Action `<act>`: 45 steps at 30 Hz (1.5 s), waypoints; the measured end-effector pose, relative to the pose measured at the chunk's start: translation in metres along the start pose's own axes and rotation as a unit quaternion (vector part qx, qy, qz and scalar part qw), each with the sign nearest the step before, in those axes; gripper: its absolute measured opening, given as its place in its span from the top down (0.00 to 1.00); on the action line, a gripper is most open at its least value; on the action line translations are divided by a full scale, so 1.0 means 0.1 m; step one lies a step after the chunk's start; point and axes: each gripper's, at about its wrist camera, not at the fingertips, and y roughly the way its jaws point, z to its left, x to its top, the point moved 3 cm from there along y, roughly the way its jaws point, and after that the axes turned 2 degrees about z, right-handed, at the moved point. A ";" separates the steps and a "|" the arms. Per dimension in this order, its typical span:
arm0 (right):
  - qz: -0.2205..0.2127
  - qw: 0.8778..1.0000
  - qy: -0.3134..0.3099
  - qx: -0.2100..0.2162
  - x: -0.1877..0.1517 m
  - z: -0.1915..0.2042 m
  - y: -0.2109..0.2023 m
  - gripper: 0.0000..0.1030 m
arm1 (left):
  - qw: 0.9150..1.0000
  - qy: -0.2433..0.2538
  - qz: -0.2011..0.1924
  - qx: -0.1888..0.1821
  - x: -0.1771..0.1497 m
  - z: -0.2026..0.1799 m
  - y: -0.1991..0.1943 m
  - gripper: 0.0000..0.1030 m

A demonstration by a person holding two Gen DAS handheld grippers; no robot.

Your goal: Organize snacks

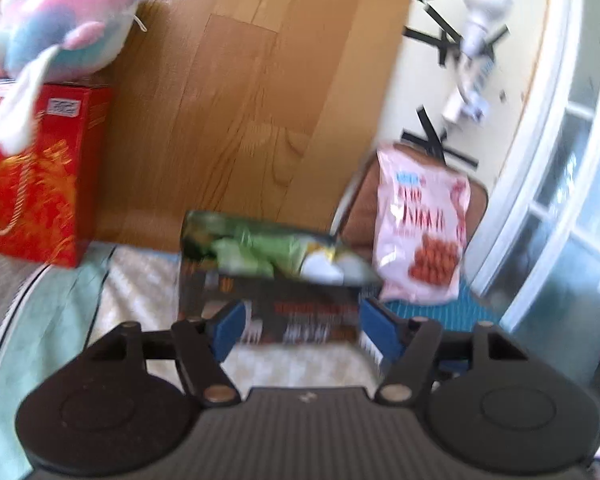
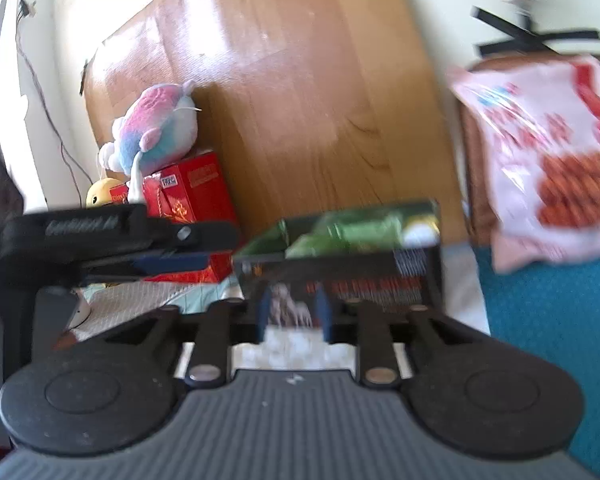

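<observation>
In the left wrist view the left gripper (image 1: 302, 330) points toward 12 o'clock, its blue fingers (image 1: 380, 330) spread wide on either side of the near face of a dark open-topped box (image 1: 268, 304); motion blur hides whether the pads touch it. Pale bedding (image 1: 140, 280) lies open at 9 o'clock of the box. Green snack packets (image 1: 256, 252) sit inside the box. At 2 o'clock a pink snack bag (image 1: 420, 224) leans on a brown cushion (image 1: 360, 208), its lower edge on a teal cloth (image 1: 452, 312). At 10 o'clock a red gift box (image 1: 40, 176) carries a pink-and-blue plush toy (image 1: 60, 28), against a wooden board (image 1: 240, 100).

In the right wrist view the right gripper (image 2: 294, 316) aims level at the same box (image 2: 340, 276), its fingers fairly close together just before the near face, nothing visibly held. The left gripper (image 2: 112, 236) crosses in from 9 o'clock.
</observation>
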 end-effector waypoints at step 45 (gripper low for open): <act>0.073 0.990 0.118 -0.017 -0.71 0.21 -0.61 0.19 | 0.974 0.067 -0.013 0.215 -0.73 -0.38 -0.87 0.00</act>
